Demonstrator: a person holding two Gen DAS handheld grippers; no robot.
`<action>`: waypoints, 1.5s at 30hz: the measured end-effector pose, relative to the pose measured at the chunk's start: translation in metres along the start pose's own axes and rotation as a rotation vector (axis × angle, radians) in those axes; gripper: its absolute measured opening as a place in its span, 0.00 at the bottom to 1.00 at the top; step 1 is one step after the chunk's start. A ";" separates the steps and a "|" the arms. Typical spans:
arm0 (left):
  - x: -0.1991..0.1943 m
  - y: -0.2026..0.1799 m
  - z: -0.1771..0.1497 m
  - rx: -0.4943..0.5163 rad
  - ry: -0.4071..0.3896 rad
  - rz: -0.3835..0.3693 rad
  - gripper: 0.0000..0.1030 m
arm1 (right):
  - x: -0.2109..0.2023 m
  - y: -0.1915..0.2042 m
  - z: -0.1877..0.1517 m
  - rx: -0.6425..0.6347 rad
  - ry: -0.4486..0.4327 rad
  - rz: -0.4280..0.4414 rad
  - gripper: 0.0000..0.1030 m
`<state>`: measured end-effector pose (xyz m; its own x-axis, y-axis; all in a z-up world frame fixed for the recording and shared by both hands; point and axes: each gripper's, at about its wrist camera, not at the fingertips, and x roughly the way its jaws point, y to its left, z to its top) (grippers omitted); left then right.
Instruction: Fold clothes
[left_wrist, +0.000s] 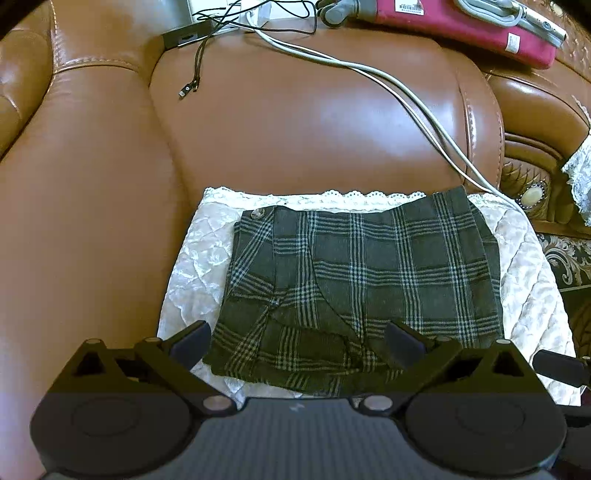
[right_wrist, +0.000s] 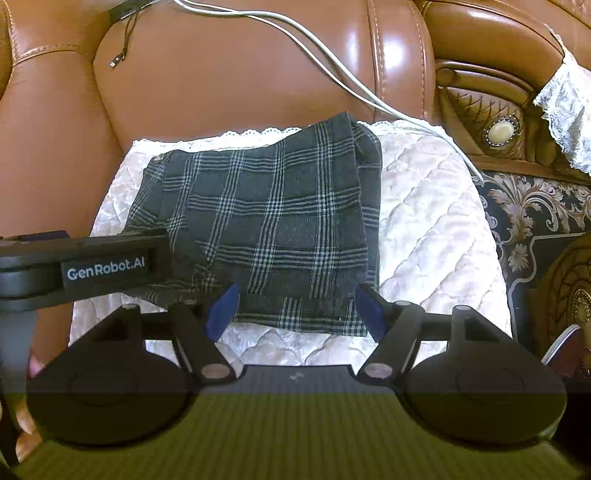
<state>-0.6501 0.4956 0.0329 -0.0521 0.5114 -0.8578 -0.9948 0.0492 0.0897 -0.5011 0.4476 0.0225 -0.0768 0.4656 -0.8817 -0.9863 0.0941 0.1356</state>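
Note:
A dark grey plaid garment (left_wrist: 362, 273) lies folded flat on a white quilted pad (left_wrist: 192, 254) on the sofa seat, with a button at its far left corner. My left gripper (left_wrist: 297, 343) hangs open over the garment's near left edge, nothing between its fingers. In the right wrist view the same garment (right_wrist: 266, 221) fills the middle. My right gripper (right_wrist: 295, 310) stands open above its near right edge, blue pads (right_wrist: 221, 308) apart and not touching the cloth. The left gripper's black body (right_wrist: 110, 266) shows at the left of that view.
The brown leather sofa (left_wrist: 295, 122) rises behind the pad. White cables (left_wrist: 406, 96) run across it to the pad's right corner, and thin black cables (left_wrist: 195, 74) dangle at the back left. A red case (left_wrist: 461, 26) lies at the top. A carved armrest with lace (right_wrist: 565, 110) stands on the right.

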 end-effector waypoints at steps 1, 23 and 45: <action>0.000 0.000 -0.001 0.000 0.002 -0.002 0.99 | 0.000 0.000 -0.001 -0.001 -0.001 0.002 0.76; -0.005 0.000 -0.030 -0.016 -0.012 0.003 0.99 | 0.002 -0.002 -0.026 0.012 -0.016 0.024 0.76; 0.006 -0.008 -0.054 0.026 -0.001 0.014 0.99 | 0.016 0.004 -0.047 0.002 0.032 -0.018 0.76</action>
<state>-0.6476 0.4523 0.0001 -0.0661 0.5127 -0.8560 -0.9913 0.0645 0.1151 -0.5132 0.4139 -0.0129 -0.0634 0.4354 -0.8980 -0.9872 0.1043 0.1203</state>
